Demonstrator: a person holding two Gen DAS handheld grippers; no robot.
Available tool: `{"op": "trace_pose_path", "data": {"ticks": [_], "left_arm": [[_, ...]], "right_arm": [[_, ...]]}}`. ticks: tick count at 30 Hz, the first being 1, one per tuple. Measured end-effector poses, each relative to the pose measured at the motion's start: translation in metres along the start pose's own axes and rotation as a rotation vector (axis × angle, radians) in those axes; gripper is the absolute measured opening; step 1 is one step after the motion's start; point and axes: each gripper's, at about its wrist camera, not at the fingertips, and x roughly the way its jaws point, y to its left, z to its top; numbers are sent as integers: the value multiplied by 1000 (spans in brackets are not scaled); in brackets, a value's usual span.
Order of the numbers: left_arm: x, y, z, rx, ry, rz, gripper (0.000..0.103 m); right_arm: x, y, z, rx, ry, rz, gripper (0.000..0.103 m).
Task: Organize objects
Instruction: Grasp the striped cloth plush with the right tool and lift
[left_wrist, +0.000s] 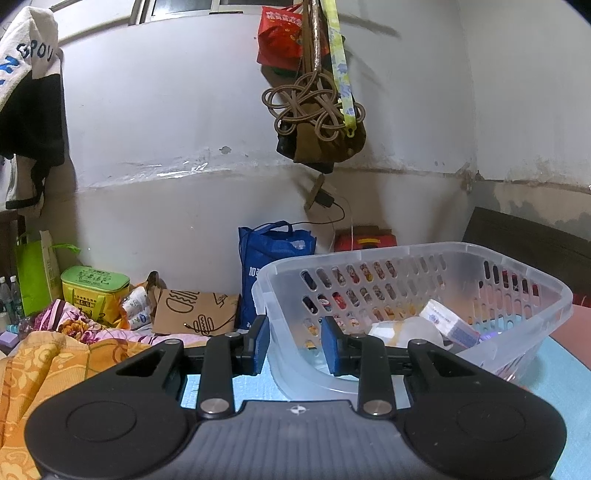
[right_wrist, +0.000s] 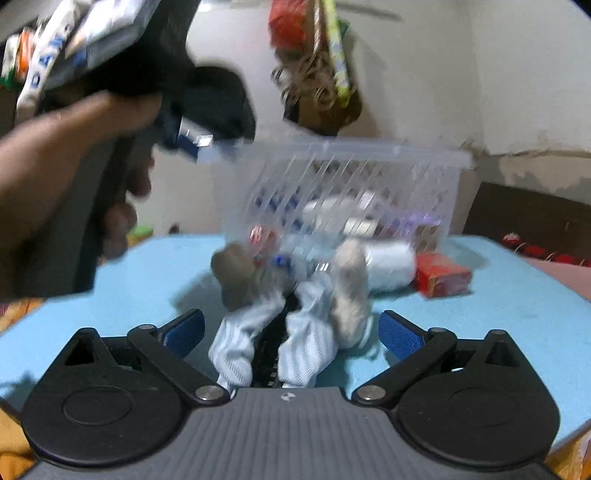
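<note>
You are partway through; the basket (left_wrist: 413, 280) already holds a few things, your left tool (left_wrist: 294, 345) clamping its near-left rim; your right tool (right_wrist: 291, 334) is gaping around the striped socks (right_wrist: 295, 332), ungripped; the red box (right_wrist: 441, 277) is waiting on the tabletop (right_wrist: 498, 325).

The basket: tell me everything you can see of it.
The basket is clear plastic, with a broad rim, rounded corners and slotted walls. It sits tilted on the blue mat. The left gripper is shut on its near wall, one pad inside, one outside. Inside lie a small box and white items.
</note>
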Motion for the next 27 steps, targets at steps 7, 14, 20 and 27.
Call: {"op": "trace_pose_path", "data": {"ticks": [7, 14, 20, 27], "left_arm": [[-1, 0, 0, 5, 1, -4, 35], [-2, 0, -1, 8, 3, -9, 35], [0, 1, 0, 5, 3, -11, 35], [0, 1, 1, 8, 3, -12, 35]], "right_arm": [[-13, -20, -10, 23, -1, 75, 41], [-38, -54, -12, 28, -60, 76, 39], [-55, -85, -3, 46, -133, 43, 39], [-59, -98, 14, 46, -181, 23, 39]]}}
